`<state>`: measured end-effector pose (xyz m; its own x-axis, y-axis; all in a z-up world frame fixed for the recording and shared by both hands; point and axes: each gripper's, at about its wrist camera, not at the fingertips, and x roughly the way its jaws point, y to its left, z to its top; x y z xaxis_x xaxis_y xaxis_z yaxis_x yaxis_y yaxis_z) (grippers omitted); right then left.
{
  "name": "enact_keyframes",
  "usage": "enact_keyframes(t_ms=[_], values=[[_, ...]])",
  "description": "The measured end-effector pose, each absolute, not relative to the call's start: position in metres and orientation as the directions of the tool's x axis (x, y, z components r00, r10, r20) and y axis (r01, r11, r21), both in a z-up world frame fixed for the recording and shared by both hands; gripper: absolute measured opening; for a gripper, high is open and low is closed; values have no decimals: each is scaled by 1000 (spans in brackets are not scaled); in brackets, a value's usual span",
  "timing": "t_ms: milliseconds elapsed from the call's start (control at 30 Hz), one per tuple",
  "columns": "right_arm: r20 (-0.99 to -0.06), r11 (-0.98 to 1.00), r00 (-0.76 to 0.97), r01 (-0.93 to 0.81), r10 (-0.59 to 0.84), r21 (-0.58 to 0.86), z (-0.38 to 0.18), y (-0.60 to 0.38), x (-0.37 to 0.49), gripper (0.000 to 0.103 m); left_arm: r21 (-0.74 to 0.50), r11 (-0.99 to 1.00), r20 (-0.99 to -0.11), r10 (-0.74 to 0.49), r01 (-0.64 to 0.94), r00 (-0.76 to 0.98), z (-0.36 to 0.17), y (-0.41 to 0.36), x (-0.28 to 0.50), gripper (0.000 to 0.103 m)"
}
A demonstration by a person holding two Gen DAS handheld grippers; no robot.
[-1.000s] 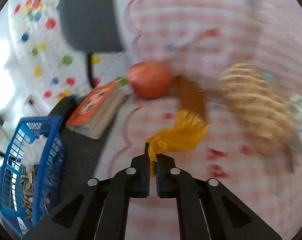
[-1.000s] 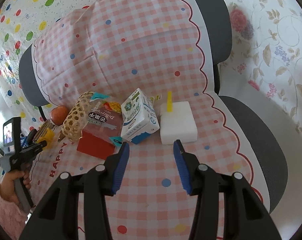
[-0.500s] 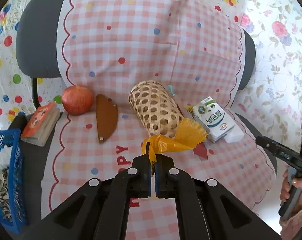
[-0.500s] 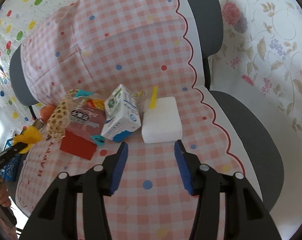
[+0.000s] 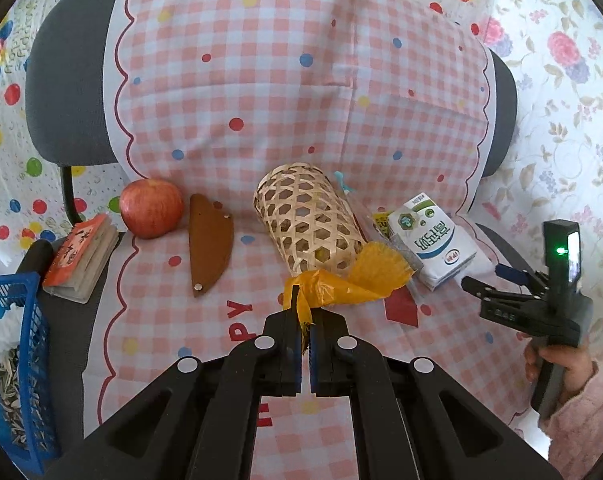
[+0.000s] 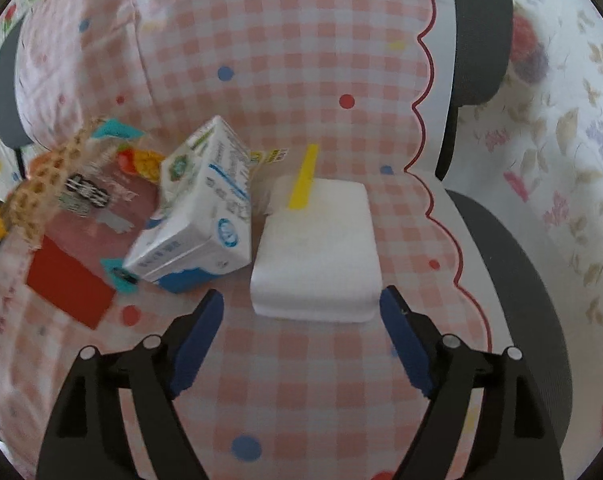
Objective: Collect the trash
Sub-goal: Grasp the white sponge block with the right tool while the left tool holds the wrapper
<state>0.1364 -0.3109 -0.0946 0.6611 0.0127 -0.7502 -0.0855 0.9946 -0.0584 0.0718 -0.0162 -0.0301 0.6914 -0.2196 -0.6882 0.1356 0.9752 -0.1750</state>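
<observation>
My left gripper point(image 5: 304, 322) is shut on a crumpled yellow wrapper point(image 5: 349, 280), held above the checked cloth in front of a woven bamboo tube point(image 5: 307, 224). A white and blue milk carton point(image 5: 431, 246) point(image 6: 199, 216) lies on its side to the right, beside a white tissue pack point(image 6: 317, 256) with a yellow strip. My right gripper point(image 6: 301, 312) hovers just short of the tissue pack, its jaws opening wide with nothing between them. It also shows in the left wrist view, right gripper point(image 5: 501, 292), in a hand with a pink sleeve.
A blue basket point(image 5: 17, 360) with seed shells and tissue stands at the left. An apple point(image 5: 151, 208), a brown leather sheath point(image 5: 210, 244), a small orange book point(image 5: 81, 256) and a red snack packet point(image 6: 73, 284) lie on the chair's cloth point(image 5: 261, 80).
My left gripper lifted and swung right with the yellow wrapper, away from the basket side. My right gripper dropped closer to the tissue pack and its jaws spread wider.
</observation>
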Motion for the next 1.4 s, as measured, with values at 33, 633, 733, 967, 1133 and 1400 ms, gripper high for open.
enact_keyframes(t_ms=[33,633,733,967,1133,1400], values=[[-749,995,662,-68,-9,-71,-95,-312,137,72,-173,975,-688,-219,137,692,-30,-17,70,3],[-706,997,704,-68,76,39,-70,-350,76,50,-162,971,-684,-240,177,689,-26,-38,43,3],[-704,997,706,-77,77,32,-75,-349,94,50,-154,970,-670,-241,186,702,-22,-43,51,3],[-726,998,687,-63,33,-14,-87,-347,148,50,-158,969,-675,-246,188,696,-27,-50,69,3],[-756,999,654,-23,40,33,-97,-353,170,25,-153,969,-686,-245,194,685,-32,-55,72,3],[-713,998,701,37,3,41,-67,-365,124,23,-160,962,-658,-272,223,702,-20,-59,52,3]])
